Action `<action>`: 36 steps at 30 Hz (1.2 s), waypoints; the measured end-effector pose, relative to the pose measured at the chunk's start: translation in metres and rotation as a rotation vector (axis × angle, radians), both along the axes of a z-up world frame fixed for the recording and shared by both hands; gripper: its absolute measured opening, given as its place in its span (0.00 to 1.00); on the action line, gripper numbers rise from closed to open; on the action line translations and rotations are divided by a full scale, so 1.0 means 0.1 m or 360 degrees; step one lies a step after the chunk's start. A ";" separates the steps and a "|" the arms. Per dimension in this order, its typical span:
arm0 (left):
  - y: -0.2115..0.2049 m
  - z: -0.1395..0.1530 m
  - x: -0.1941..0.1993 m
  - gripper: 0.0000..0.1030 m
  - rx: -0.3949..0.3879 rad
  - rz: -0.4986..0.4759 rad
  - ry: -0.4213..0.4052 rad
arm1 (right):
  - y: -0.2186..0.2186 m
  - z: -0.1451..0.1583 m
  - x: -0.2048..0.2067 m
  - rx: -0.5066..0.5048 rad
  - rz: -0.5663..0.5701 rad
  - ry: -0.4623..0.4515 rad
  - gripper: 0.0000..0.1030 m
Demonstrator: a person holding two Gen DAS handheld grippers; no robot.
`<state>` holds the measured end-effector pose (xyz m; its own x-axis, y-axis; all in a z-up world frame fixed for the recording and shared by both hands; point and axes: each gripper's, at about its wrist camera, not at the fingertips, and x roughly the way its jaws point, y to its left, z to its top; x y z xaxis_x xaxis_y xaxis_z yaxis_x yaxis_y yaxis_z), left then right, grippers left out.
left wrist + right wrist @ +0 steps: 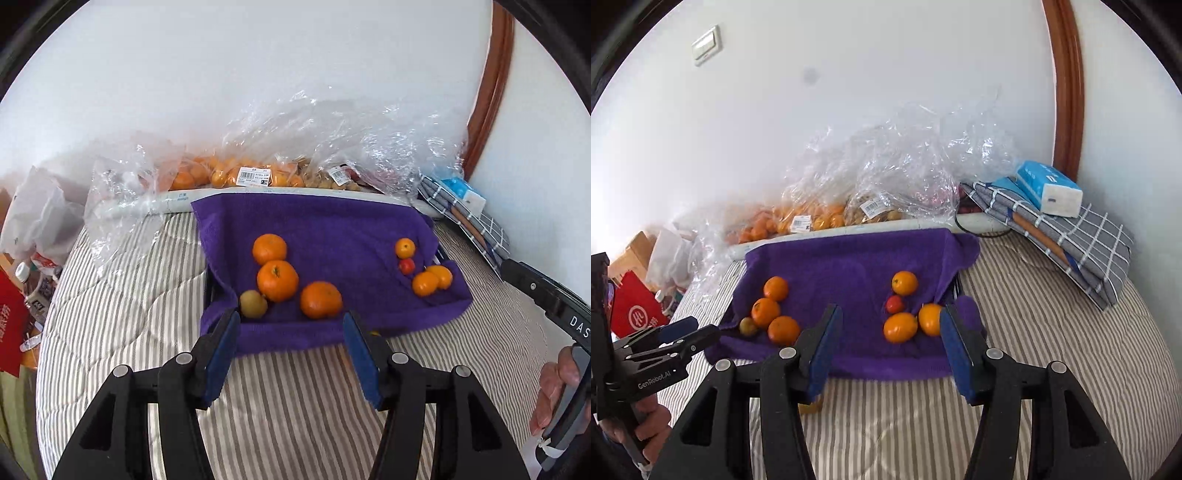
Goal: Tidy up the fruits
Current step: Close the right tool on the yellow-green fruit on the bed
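The clear plastic bags (pixel 258 162) in the upper middle of the left wrist picture hid most of the fruit inside them, and the print on their labels (pixel 254 176) was too small to read. The purple towel (pixel 314 229) covered whatever lay under it; only a dark edge (pixel 208 291) showed at its left side. At the right edge, the right gripper (pixel 546 291) was cut off. In the right wrist picture, a yellow thing (pixel 812 406) sat half hidden behind the lower-middle finger.
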<state>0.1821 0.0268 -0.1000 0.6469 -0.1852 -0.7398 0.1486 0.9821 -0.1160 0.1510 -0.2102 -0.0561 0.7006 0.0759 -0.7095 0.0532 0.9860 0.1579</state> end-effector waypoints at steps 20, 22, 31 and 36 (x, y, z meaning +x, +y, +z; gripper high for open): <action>0.43 -0.25 -0.69 0.37 -0.0003 0.0046 0.0085 | 0.47 -0.30 -0.77 0.0023 0.0117 0.0067 0.50; 0.50 -0.33 -0.67 0.37 -0.0017 0.0062 0.0107 | 0.56 -0.43 -0.71 0.0039 0.0157 0.0099 0.47; 0.84 -0.76 -0.54 0.42 -0.0028 0.0120 0.0234 | 0.87 -0.95 -0.31 0.0108 0.0204 0.0238 0.32; 0.86 -0.78 -0.50 0.53 -0.0061 0.0087 0.0219 | 0.96 -1.07 -0.08 0.0097 0.0201 0.0307 0.32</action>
